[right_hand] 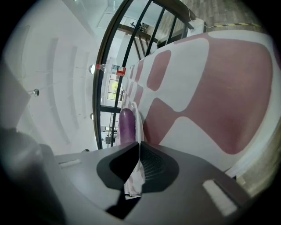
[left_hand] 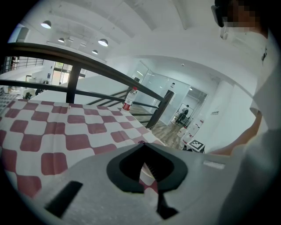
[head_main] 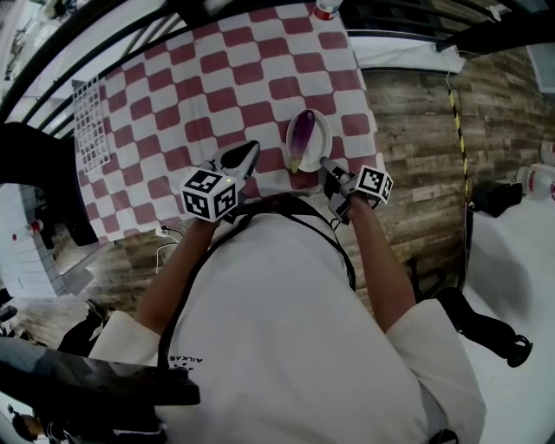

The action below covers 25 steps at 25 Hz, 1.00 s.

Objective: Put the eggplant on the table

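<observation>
A purple eggplant (head_main: 301,134) lies in a white plate (head_main: 323,123) near the front edge of the red-and-white checked table (head_main: 217,78). My right gripper (head_main: 327,165) is at the plate's near right edge. In the right gripper view its jaws (right_hand: 139,144) are pinched on the thin white plate rim (right_hand: 140,125), with the eggplant (right_hand: 127,125) just beyond. My left gripper (head_main: 253,147) hangs over the cloth just left of the plate, apart from it. Its jaws (left_hand: 142,143) meet at the tips with nothing between them.
A bottle with a red label (head_main: 326,9) (left_hand: 128,98) stands at the table's far edge, by a dark railing (left_hand: 88,66). The table ends close to the plate's right, above a wooden floor (head_main: 416,130). A patterned sheet (head_main: 89,121) lies at the table's left.
</observation>
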Motion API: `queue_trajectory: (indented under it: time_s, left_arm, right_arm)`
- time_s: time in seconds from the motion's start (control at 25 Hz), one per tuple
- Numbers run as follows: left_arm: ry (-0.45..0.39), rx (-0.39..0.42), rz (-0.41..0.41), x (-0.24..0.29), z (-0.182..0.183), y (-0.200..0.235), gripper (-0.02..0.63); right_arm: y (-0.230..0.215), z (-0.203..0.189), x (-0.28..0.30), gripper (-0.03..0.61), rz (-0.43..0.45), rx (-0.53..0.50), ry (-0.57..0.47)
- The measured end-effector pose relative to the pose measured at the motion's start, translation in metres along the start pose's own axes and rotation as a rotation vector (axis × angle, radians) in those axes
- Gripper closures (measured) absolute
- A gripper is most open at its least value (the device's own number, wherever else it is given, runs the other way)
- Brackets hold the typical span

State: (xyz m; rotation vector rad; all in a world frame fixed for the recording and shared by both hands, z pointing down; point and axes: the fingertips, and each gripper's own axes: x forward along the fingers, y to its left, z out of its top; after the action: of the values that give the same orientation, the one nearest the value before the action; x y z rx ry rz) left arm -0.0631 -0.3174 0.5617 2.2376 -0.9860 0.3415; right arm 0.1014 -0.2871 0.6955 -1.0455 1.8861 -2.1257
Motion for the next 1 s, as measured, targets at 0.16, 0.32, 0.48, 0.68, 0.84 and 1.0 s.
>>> queue_trajectory:
  time_s: [0.16,0.32,0.48,0.68,0.84,1.0]
  left_arm:
    - [-0.007,0.002,-0.002,-0.005,0.001,0.001,0.614]
    - [-0.018,0.000,-0.003,-0.010,0.002,0.003,0.614]
    - [-0.024,0.000,-0.005,-0.018,0.000,0.005,0.614]
    - [-0.024,-0.004,-0.004,-0.026,-0.003,0.008,0.614]
    - [-0.028,-0.004,-0.005,-0.032,-0.004,0.010,0.614]
    - [-0.029,-0.002,-0.004,-0.037,-0.005,0.012,0.614]
  right_arm:
    - [-0.002,-0.002,0.001,0.560,-0.045,0.000,-0.005]
    - [-0.005,-0.003,0.001,0.557,-0.097,-0.004,-0.013]
    - [-0.009,-0.005,0.002,0.552,-0.141,-0.008,-0.025]
    - [-0.012,-0.007,0.003,0.548,-0.186,-0.004,-0.042]
    - [-0.015,-0.009,0.003,0.545,-0.202,0.002,-0.057]
    - [-0.017,-0.010,0.003,0.543,-0.213,0.005,-0.072]
